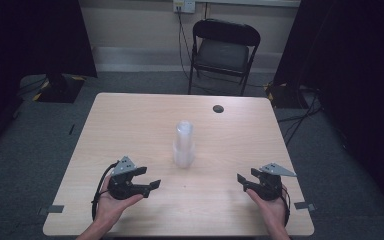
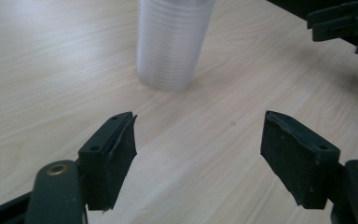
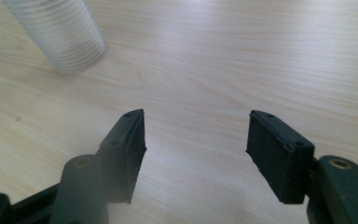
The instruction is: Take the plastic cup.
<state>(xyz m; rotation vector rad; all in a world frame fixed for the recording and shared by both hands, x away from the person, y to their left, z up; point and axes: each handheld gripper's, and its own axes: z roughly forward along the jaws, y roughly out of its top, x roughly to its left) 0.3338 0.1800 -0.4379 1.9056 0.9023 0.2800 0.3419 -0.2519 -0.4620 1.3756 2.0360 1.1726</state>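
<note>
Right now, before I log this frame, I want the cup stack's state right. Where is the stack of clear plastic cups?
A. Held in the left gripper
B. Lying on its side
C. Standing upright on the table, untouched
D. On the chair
C: the cup stack stands upright on the table, apart from the open left gripper and the open right gripper.

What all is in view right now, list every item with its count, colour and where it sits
stack of plastic cups: one, clear, upright at mid-table
table: one, light wood
grommet hole: one, dark, far right of tabletop
folding chair: one, black, beyond the table
wall socket: one, white, on far wall
left gripper: one, black, near left of tabletop, open, empty
right gripper: one, black, near right, open, empty
hands: two, at near edge
</note>
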